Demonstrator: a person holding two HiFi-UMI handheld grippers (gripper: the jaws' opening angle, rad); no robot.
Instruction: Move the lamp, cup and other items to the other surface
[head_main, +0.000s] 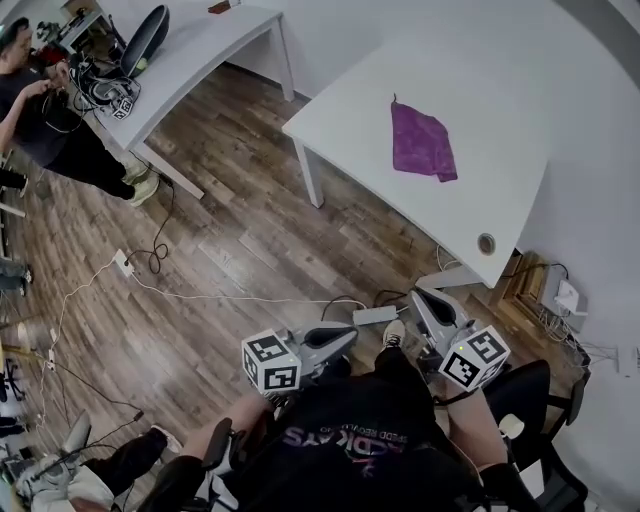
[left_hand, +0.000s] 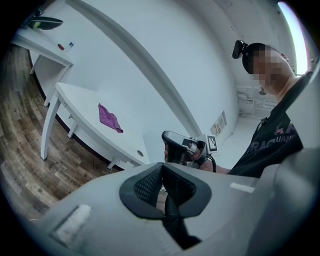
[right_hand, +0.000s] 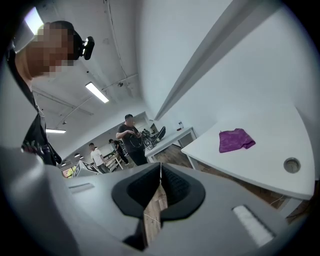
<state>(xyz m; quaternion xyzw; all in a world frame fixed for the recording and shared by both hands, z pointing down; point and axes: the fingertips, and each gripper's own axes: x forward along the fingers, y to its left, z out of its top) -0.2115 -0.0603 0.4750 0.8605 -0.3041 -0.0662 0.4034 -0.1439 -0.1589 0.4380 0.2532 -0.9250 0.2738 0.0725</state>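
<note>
Judging by the white table (head_main: 520, 110), bare except a purple cloth (head_main: 421, 143), the task is either unstarted or nearly done; no lamp or cup shows anywhere. Left gripper (head_main: 350, 335) and right gripper (head_main: 420, 298) hang over the lap (head_main: 350, 430), jaws pressed together, empty. Only the right gripper view shows two distant bystanders (right_hand: 96, 157).

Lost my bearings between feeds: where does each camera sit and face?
Head view: on the person's head, looking steeply down at wood floor, white table and purple cloth; left claw, right claw and person's torso show.
Left gripper view: on the left claw, facing along its shut jaws toward the table; right claw and torso at right.
Right gripper view: on the right claw, facing along its shut jaws past the table toward other people; torso at left.
Shared: all three show the cloth on the table.
</note>
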